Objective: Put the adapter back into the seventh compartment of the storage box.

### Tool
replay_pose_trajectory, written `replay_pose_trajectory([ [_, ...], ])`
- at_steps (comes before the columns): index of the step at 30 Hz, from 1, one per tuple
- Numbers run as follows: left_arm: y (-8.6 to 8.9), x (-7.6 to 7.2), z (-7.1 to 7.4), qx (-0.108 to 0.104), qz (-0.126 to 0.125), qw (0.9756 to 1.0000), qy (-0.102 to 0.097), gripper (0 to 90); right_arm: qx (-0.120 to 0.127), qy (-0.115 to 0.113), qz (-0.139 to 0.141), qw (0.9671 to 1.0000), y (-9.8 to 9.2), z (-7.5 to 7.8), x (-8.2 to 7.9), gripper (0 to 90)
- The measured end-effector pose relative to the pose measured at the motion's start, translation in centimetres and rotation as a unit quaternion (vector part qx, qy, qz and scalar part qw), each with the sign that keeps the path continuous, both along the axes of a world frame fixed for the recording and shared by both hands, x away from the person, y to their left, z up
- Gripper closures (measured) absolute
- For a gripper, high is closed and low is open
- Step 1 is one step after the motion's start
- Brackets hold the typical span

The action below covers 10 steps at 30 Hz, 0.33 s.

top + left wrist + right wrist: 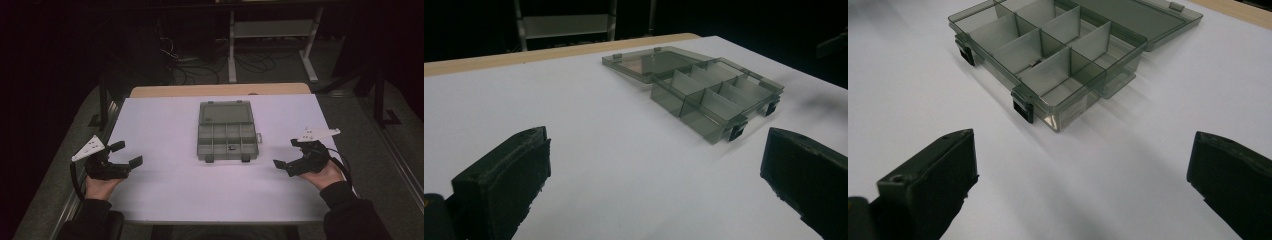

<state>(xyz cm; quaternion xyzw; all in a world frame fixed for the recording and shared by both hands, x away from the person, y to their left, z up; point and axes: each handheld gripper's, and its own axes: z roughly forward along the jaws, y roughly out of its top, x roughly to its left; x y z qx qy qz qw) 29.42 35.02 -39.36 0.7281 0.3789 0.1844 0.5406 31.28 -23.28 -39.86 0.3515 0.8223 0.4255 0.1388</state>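
the box (227, 131) sits in the middle of the white table (165, 190), with its lid (224, 112) flipped open and lying flat behind it. the box has little rooms inside, and one small dark bit (231, 147) lies in a front room.

the left gripper (125, 154) rests near the left edge of the table, well apart from the box. its jaws are wide open and hold nothing. the right gripper (286, 156) rests on the other side, nearer the box, also wide open and empty.

the job looks like closing the box or working with that small bit. to do it well, bring both grippers in slowly from the sides. one can hold the box wall (1075, 107) steady so it does not slide. the other can lift the far edge of the lid. go gently, because the plastic is thin and the two clips (1024, 109) at the front must line up.
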Motion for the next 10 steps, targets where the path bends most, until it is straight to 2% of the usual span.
replay_pose_trajectory([
  [5, 0.01, -0.02, -0.01, -0.001, 0.0, 1.0, 0.001, 0.0, 0.007, -0.004, -0.012, 0.9999, -0.87, -0.4, -0.66, 0.0],
  [10, 0.02, 0.02, 0.02, 0.0, -0.001, 1.0, 0.0, 0.0, 0.01, -0.005, -0.015, 0.9998, -0.97, -0.63, -0.78, 0.0],
])
